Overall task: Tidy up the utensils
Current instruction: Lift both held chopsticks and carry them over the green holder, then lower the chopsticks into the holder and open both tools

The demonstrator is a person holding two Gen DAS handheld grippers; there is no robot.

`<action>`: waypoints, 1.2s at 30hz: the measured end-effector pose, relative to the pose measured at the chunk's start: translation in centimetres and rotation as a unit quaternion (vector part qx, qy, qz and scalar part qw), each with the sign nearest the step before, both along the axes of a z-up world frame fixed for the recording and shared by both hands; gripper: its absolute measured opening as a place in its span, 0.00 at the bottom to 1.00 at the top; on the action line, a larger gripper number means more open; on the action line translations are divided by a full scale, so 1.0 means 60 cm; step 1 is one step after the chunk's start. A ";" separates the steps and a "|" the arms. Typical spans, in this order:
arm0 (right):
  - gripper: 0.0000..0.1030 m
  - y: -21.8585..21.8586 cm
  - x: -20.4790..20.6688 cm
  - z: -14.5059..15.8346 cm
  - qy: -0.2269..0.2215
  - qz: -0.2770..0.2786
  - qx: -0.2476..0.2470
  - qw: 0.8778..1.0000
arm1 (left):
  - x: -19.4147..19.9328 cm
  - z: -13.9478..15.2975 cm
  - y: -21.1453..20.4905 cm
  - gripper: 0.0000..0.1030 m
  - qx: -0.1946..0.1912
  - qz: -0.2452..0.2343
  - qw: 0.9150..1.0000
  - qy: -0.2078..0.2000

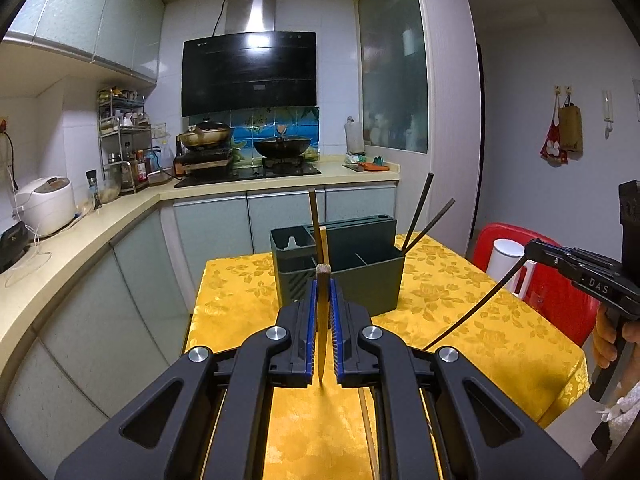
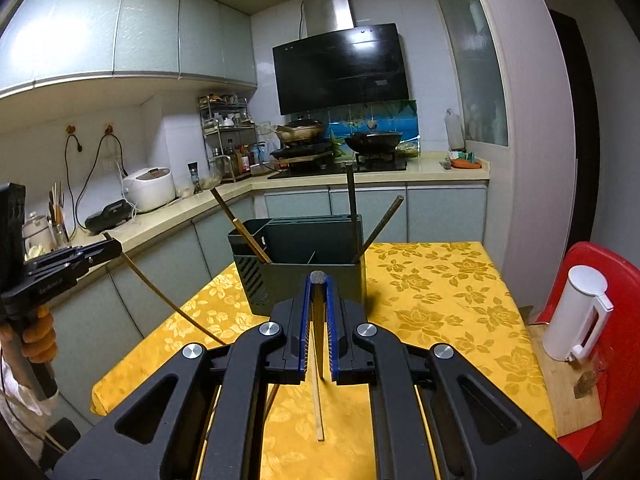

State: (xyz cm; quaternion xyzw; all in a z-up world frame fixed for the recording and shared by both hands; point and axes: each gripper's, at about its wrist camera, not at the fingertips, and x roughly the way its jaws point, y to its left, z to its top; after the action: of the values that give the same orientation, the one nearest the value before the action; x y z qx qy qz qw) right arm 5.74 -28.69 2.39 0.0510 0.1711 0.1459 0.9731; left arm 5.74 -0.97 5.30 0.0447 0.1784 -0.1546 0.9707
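Fingers of left gripper pinch a slender wooden chopstick; right gripper pinches a dark chopstick.

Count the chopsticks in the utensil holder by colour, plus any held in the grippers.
Light wooden chopsticks in the utensil holder: 2
Dark chopsticks in the holder: 2
Held chopsticks: 2, one in the left gripper, one in the right gripper
Total: 6
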 end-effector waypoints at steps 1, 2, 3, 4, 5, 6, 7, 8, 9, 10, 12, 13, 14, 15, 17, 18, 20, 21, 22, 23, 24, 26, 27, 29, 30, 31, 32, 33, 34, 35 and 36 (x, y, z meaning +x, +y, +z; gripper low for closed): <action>0.08 0.000 0.004 0.002 0.001 0.000 0.000 1.000 | 0.003 0.002 -0.001 0.06 0.001 0.000 1.000 0.000; 0.08 0.001 0.009 0.004 0.003 -0.001 0.000 1.000 | 0.005 0.004 -0.002 0.06 0.002 0.000 1.000 0.000; 0.08 0.001 0.015 0.007 0.006 -0.002 0.000 1.000 | 0.010 0.007 -0.004 0.06 0.004 0.001 1.000 0.001; 0.08 0.002 0.019 0.009 0.008 -0.003 -0.001 1.000 | 0.015 0.009 -0.006 0.06 0.006 0.001 1.000 0.003; 0.08 0.002 0.023 0.014 0.009 -0.004 -0.002 1.000 | 0.018 0.011 -0.008 0.06 0.007 0.002 1.000 0.005; 0.08 0.002 0.028 0.018 0.008 -0.004 -0.004 1.000 | 0.023 0.014 -0.009 0.06 0.006 0.001 1.000 0.006; 0.08 0.002 0.033 0.022 0.008 -0.004 -0.007 1.000 | 0.027 0.017 -0.010 0.06 0.005 0.000 1.000 0.007; 0.08 0.001 0.039 0.029 0.006 -0.005 -0.009 1.000 | 0.031 0.022 -0.011 0.06 0.004 -0.001 1.000 0.007; 0.08 0.001 0.043 0.033 0.004 -0.006 -0.011 1.000 | 0.035 0.026 -0.013 0.06 0.002 -0.002 1.000 0.007; 0.08 0.000 0.047 0.038 0.002 -0.007 -0.011 1.000 | 0.039 0.033 -0.016 0.06 0.000 -0.004 1.000 0.007; 0.08 0.001 0.056 0.054 -0.001 -0.006 -0.010 1.000 | 0.049 0.047 -0.023 0.06 -0.003 -0.007 1.000 0.006; 0.08 0.002 0.061 0.062 -0.004 -0.006 -0.010 1.000 | 0.053 0.052 -0.024 0.06 -0.003 -0.009 1.000 0.005; 0.08 0.003 0.065 0.069 -0.006 -0.006 -0.011 1.000 | 0.058 0.060 -0.028 0.06 -0.003 -0.010 1.000 0.002; 0.08 0.004 0.067 0.074 -0.008 -0.006 -0.011 1.000 | 0.061 0.065 -0.031 0.06 -0.003 -0.011 1.000 0.000; 0.08 0.007 0.075 0.091 -0.014 -0.005 -0.013 1.000 | 0.067 0.080 -0.041 0.06 -0.003 -0.016 1.000 -0.006; 0.08 0.008 0.079 0.098 -0.018 -0.004 -0.013 1.000 | 0.071 0.087 -0.046 0.06 -0.003 -0.017 1.000 -0.009; 0.08 0.012 0.086 0.115 -0.027 -0.002 -0.015 1.000 | 0.081 0.104 -0.057 0.06 -0.001 -0.019 1.000 -0.018; 0.08 0.014 0.090 0.122 -0.032 -0.003 -0.016 0.999 | 0.085 0.111 -0.063 0.06 0.000 -0.018 1.000 -0.023; 0.08 0.015 0.095 0.129 -0.035 -0.003 -0.017 0.999 | 0.092 0.121 -0.069 0.06 0.000 -0.018 0.999 -0.027; 0.08 0.016 0.101 0.140 -0.040 -0.003 -0.016 0.999 | 0.098 0.130 -0.075 0.06 -0.001 -0.017 0.999 -0.030; 0.08 0.017 0.103 0.146 -0.043 -0.003 -0.016 0.999 | 0.103 0.137 -0.079 0.06 -0.002 -0.018 0.999 -0.034; 0.08 0.021 0.112 0.163 -0.052 -0.004 -0.017 0.999 | 0.116 0.158 -0.090 0.06 -0.003 -0.018 0.999 -0.047; 0.08 0.021 0.116 0.170 -0.055 -0.004 -0.018 0.998 | 0.121 0.168 -0.095 0.06 -0.004 -0.017 0.998 -0.053; 0.08 0.025 0.128 0.182 -0.060 -0.007 -0.022 0.998 | 0.136 0.187 -0.107 0.06 -0.010 -0.015 0.998 -0.063; 0.08 0.025 0.132 0.184 -0.061 -0.007 -0.023 0.998 | 0.144 0.194 -0.112 0.06 -0.012 -0.014 0.998 -0.066; 0.08 0.026 0.138 0.187 -0.061 -0.008 -0.024 0.998 | 0.150 0.199 -0.117 0.06 -0.013 -0.013 0.998 -0.068; 0.08 0.026 0.145 0.191 -0.061 -0.009 -0.026 0.998 | 0.156 0.205 -0.122 0.06 -0.014 -0.013 0.997 -0.071; 0.08 0.026 0.148 0.192 -0.061 -0.009 -0.026 0.998 | 0.165 0.212 -0.128 0.06 -0.017 -0.012 0.997 -0.077; 0.08 0.026 0.153 0.194 -0.062 -0.009 -0.027 0.998 | 0.171 0.218 -0.131 0.06 -0.019 -0.010 0.996 -0.081; 0.08 0.025 0.159 0.197 -0.063 -0.010 -0.027 0.998 | 0.178 0.223 -0.135 0.06 -0.023 -0.009 0.996 -0.085; 0.08 0.024 0.165 0.199 -0.064 -0.011 -0.027 0.998 | 0.183 0.226 -0.137 0.06 -0.025 -0.008 0.996 -0.087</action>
State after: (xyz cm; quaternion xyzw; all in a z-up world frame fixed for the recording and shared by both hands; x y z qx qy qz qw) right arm 15.65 -27.24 14.34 0.0174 0.1119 0.1337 0.9845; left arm 16.75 -9.21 18.87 0.0348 0.0890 -0.1623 0.9821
